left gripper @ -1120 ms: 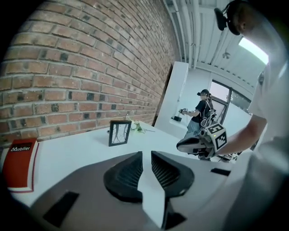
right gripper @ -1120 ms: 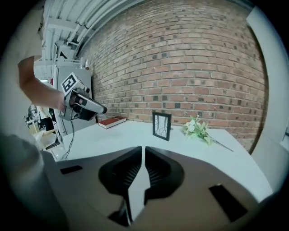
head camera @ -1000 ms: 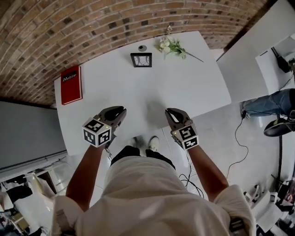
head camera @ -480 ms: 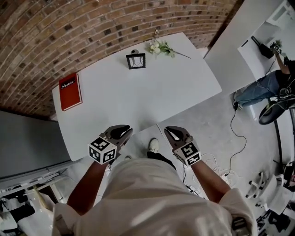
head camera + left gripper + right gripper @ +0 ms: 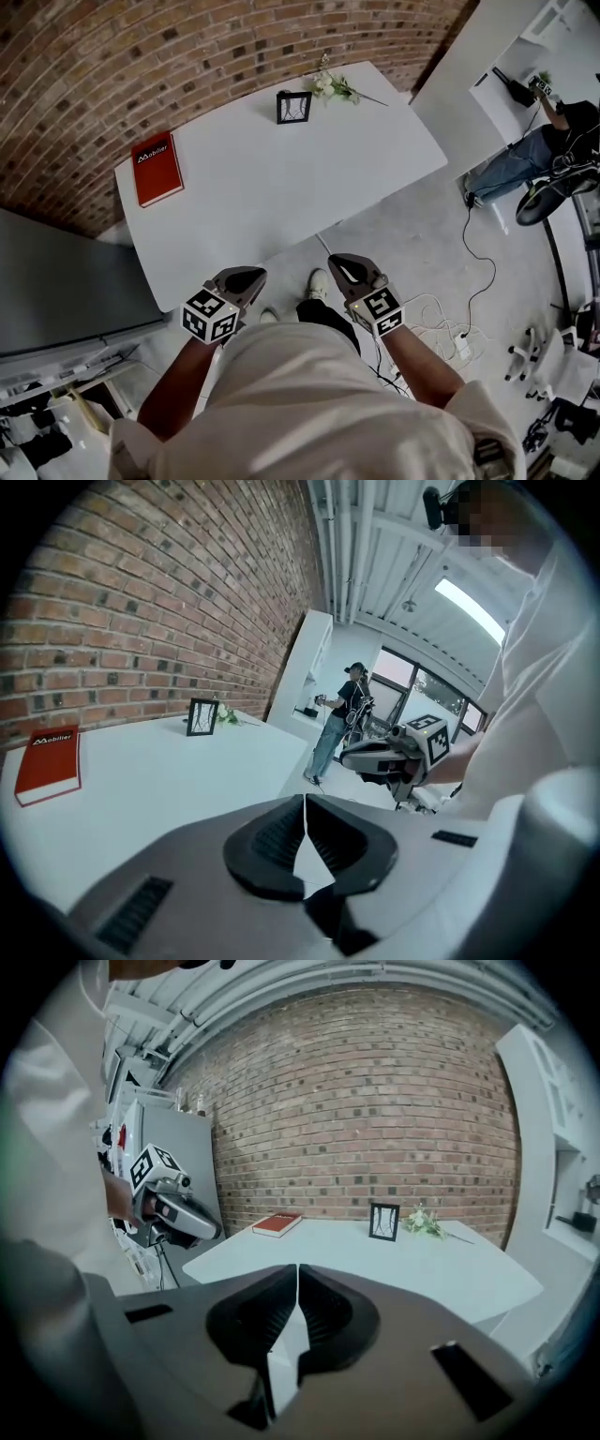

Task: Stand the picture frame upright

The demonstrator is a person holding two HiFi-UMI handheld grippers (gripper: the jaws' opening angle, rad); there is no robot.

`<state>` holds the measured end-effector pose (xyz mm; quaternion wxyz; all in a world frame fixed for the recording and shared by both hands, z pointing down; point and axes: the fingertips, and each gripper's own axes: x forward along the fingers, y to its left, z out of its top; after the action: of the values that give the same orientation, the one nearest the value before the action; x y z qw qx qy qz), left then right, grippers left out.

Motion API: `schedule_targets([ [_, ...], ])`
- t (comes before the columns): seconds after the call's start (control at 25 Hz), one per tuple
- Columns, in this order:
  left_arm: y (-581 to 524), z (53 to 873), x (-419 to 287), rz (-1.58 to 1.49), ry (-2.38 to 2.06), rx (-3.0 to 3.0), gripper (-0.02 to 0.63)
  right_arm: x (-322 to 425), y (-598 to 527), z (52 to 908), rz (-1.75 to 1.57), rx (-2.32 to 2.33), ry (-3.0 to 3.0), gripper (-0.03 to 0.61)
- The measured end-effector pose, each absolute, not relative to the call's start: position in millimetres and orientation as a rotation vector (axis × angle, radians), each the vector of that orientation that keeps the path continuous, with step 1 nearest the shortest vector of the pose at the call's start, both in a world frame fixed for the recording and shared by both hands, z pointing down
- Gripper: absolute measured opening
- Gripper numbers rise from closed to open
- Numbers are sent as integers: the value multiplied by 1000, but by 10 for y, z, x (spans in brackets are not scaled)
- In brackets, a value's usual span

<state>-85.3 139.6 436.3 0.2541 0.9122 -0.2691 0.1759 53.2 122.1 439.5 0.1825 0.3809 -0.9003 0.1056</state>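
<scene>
The black picture frame (image 5: 293, 107) stands upright at the far side of the white table (image 5: 281, 187), beside the flowers; it also shows small in the left gripper view (image 5: 202, 716) and the right gripper view (image 5: 383, 1222). Both grippers hang over the floor off the table's near edge, far from the frame. My left gripper (image 5: 242, 277) has just been closing; its jaws (image 5: 305, 803) meet with nothing between them. My right gripper (image 5: 343, 267) is shut too, its jaws (image 5: 297, 1274) empty.
A red book (image 5: 157, 169) lies at the table's left end and a sprig of white flowers (image 5: 336, 85) at the far edge. A person (image 5: 525, 155) stands at the right by a white counter. Cables (image 5: 450, 333) trail on the floor. A brick wall backs the table.
Both grippers have drawn back from over the table's near edge to above the floor close to the person's body. The picture frame stands upright as before.
</scene>
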Motion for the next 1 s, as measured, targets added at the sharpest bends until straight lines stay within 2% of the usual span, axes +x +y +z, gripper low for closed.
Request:
schedule_targets([
  [0.48, 1865, 4375, -1225, 447, -663, 2517, -6, 107, 1855, 4401, 308, 1139, -2505, 5],
  [1.0, 1990, 4359, -1373, 420, -669, 2523, -5, -92, 2015, 4384, 285, 1113, -2502, 3],
])
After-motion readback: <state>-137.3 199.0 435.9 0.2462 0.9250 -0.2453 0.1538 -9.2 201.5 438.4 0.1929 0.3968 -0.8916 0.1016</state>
